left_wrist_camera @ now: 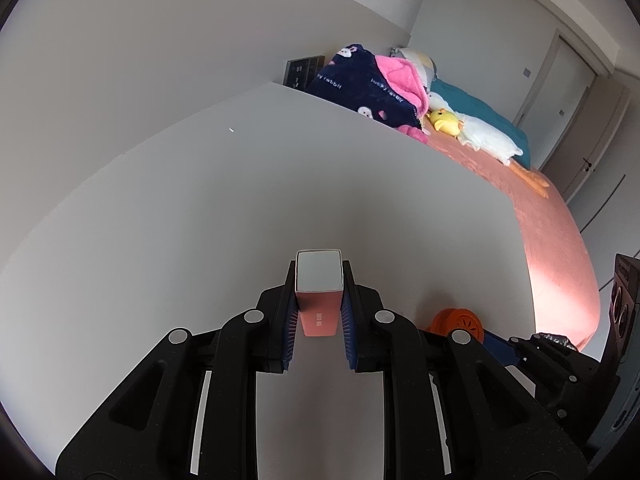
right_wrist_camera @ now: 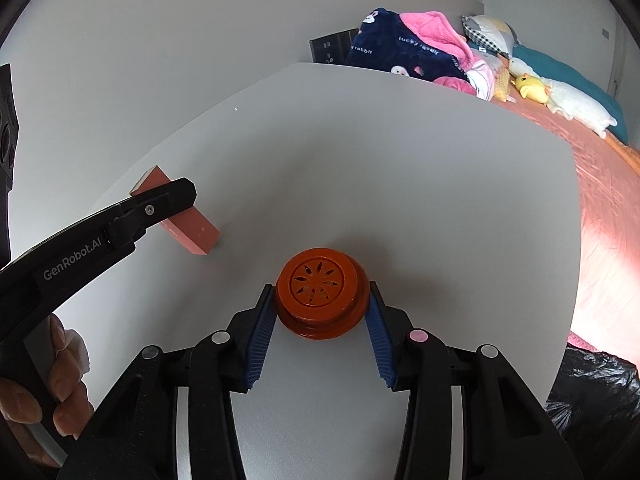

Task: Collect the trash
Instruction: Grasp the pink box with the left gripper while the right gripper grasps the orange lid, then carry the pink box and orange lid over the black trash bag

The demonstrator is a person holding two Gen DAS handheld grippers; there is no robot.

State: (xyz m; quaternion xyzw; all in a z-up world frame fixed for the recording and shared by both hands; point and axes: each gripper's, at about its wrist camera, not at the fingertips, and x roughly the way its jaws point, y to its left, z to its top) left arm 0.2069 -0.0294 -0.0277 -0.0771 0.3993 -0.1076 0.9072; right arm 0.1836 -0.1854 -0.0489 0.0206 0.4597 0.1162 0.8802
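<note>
A salmon-pink small box (left_wrist_camera: 319, 312) with a white end stands tilted on the white table (left_wrist_camera: 160, 220), and my left gripper (left_wrist_camera: 319, 270) is shut on it, one pad on each long side. From the right wrist view the same box (right_wrist_camera: 196, 234) shows leaning under the left gripper's finger (right_wrist_camera: 168, 200). An orange round container (right_wrist_camera: 320, 300) with a flower-cut lid sits on the table (right_wrist_camera: 400, 160), and my right gripper (right_wrist_camera: 321, 294) has its blue pads pressed on its left and right rim. That orange container (left_wrist_camera: 458, 322) also shows low right in the left wrist view.
A black trash bag (right_wrist_camera: 592, 392) hangs by the table's right edge. Beyond the table lies a bed (right_wrist_camera: 608, 220) with a salmon cover, a navy and pink blanket (right_wrist_camera: 400, 48) and plush toys (right_wrist_camera: 532, 88). A hand (right_wrist_camera: 68, 356) grips the left tool's handle.
</note>
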